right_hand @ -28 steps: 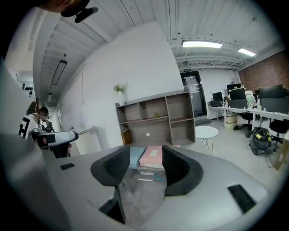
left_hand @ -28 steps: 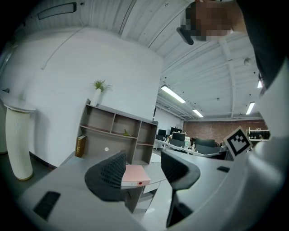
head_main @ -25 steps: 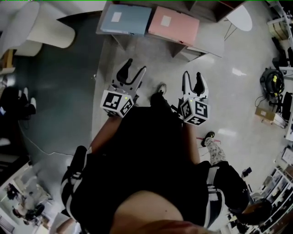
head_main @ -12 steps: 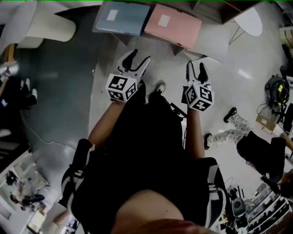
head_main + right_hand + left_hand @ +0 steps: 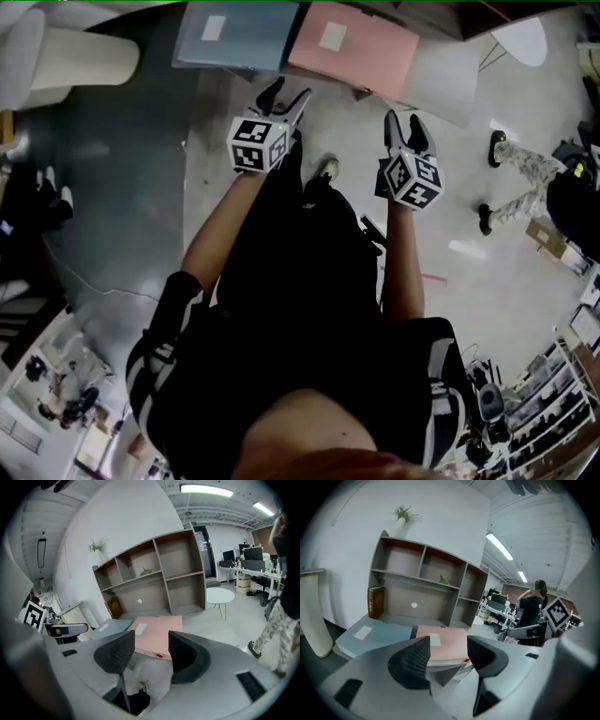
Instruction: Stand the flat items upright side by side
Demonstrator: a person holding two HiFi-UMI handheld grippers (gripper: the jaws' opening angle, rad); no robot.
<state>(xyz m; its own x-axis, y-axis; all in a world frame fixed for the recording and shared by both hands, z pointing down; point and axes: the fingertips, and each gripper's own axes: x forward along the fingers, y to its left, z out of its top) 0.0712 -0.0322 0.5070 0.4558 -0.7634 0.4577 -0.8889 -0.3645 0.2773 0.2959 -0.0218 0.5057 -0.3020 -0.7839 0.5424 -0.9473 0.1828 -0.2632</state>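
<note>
Two flat binders lie side by side on a low grey table [image 5: 441,82]: a blue binder [image 5: 234,36] on the left and a pink binder [image 5: 354,49] on the right, each with a white label. My left gripper [image 5: 284,97] hovers just short of the gap between them, open and empty. My right gripper [image 5: 405,127] hangs open and empty just short of the pink binder's right end. In the left gripper view the pink binder [image 5: 445,641] shows between the jaws, with the blue binder [image 5: 370,637] to its left. The right gripper view frames the pink binder [image 5: 157,630].
Behind the table stands a grey shelf unit [image 5: 426,588] with a brown book [image 5: 376,602] upright in its lower left bay. A white round table [image 5: 220,595] stands to the right. A person [image 5: 525,178] walks on the floor at right. A white curved seat [image 5: 80,56] is at left.
Both grippers have moved forward and down toward the binders, jaws unchanged. The person at the right has walked further up the frame.
</note>
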